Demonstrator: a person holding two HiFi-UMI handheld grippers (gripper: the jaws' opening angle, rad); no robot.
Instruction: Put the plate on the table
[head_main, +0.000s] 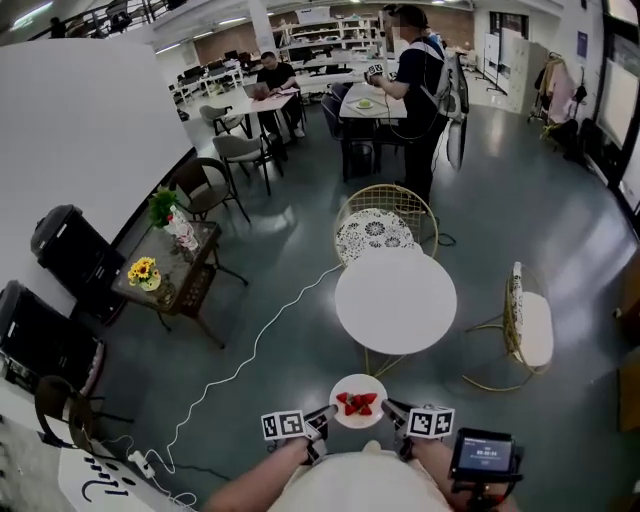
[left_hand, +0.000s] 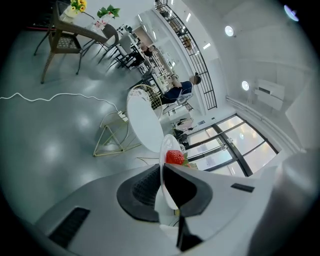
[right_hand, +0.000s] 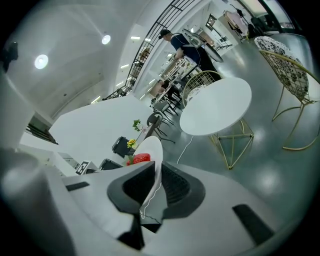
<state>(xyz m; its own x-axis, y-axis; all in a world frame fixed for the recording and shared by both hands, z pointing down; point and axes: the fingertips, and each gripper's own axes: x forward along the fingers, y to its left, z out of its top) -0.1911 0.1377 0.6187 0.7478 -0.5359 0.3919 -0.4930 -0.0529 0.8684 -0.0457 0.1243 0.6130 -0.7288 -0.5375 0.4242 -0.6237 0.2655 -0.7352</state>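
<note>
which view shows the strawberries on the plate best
The head view: it looks down onto the plate, so the strawberries show as a cluster. Both gripper views catch the plate edge-on between their jaws, with just one berry peeking past the rim.

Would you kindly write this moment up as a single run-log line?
left gripper: shut on plate rim | right gripper: shut on plate rim | strawberries: on plate | plate: held short of round white table
</note>
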